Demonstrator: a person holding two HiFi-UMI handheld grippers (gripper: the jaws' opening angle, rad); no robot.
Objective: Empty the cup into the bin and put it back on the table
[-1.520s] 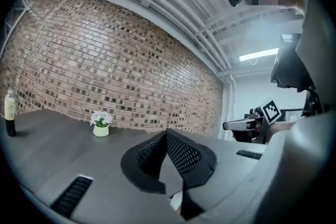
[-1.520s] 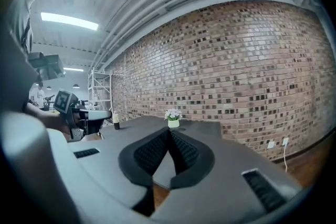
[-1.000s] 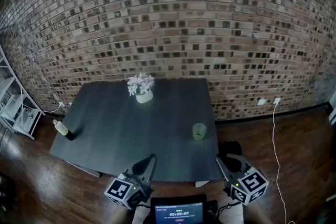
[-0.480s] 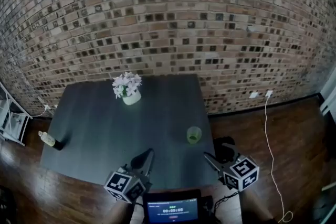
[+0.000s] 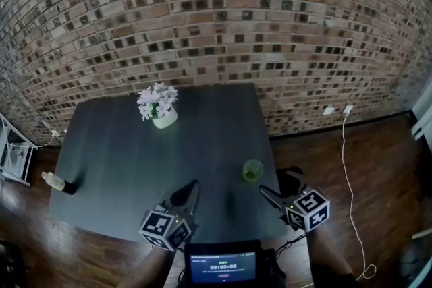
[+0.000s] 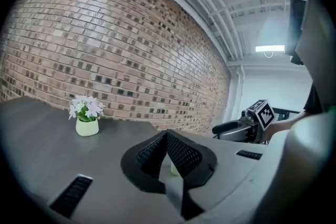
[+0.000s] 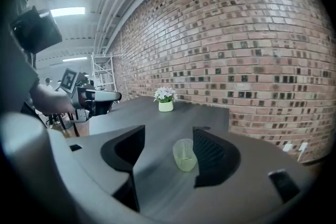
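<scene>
On table (image 5: 121,158), green cup (image 5: 253,170), potted flowers (image 5: 159,106)

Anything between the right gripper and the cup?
Only bare table lies between the right gripper and the cup, as the right gripper view shows. Its jaws have just been opening, with nothing held between them.

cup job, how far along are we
Nothing is done yet: the cup stands upright on the table, untouched. In hand: the right gripper points at it from just short, its jaws have just been opening, and nothing is between them. Left: grasping, emptying, putting it back.
</scene>
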